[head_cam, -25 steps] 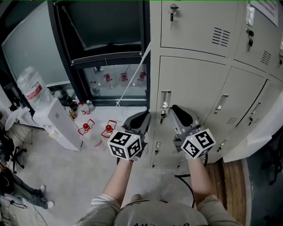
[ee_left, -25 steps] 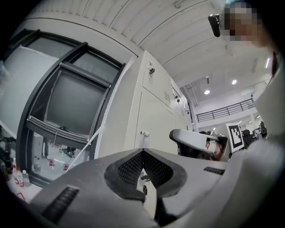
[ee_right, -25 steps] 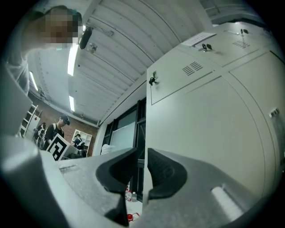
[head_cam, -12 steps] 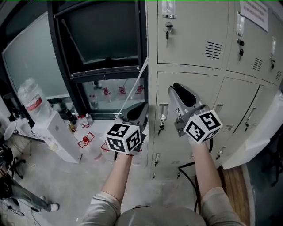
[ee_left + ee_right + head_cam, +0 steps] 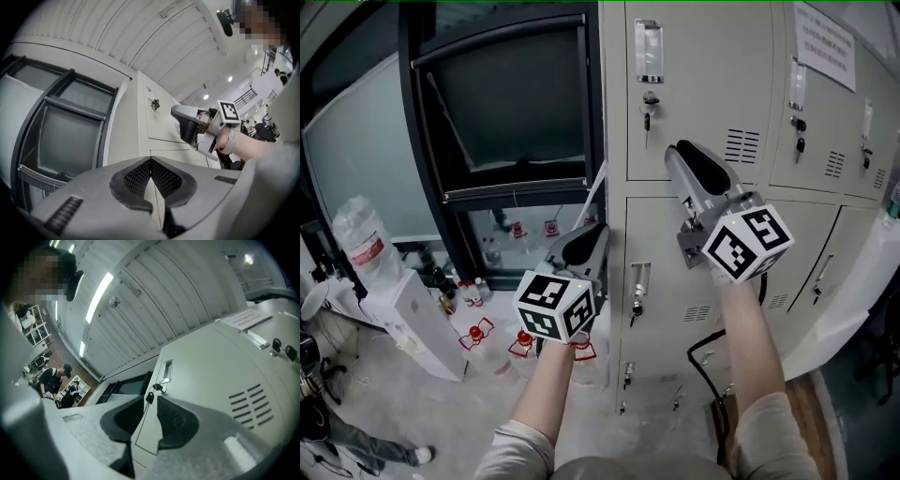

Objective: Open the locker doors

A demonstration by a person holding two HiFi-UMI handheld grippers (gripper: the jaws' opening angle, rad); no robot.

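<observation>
Facing lockers (image 5: 703, 75) | left gripper (image 5: 151, 160) pressed together, empty | right gripper (image 5: 150, 401) just been opening, nothing between | door notice (image 5: 823, 42) print unreadable

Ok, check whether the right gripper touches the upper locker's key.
Apart. The head view shows bare locker door between the right gripper and the key; in the right gripper view its jaws, just opened wider, hold nothing, the key beyond them.

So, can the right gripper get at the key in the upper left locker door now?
Probably yes. The right gripper, jaws just opened a little and empty, points at the key in the closed door, and nothing stands between them.
</observation>
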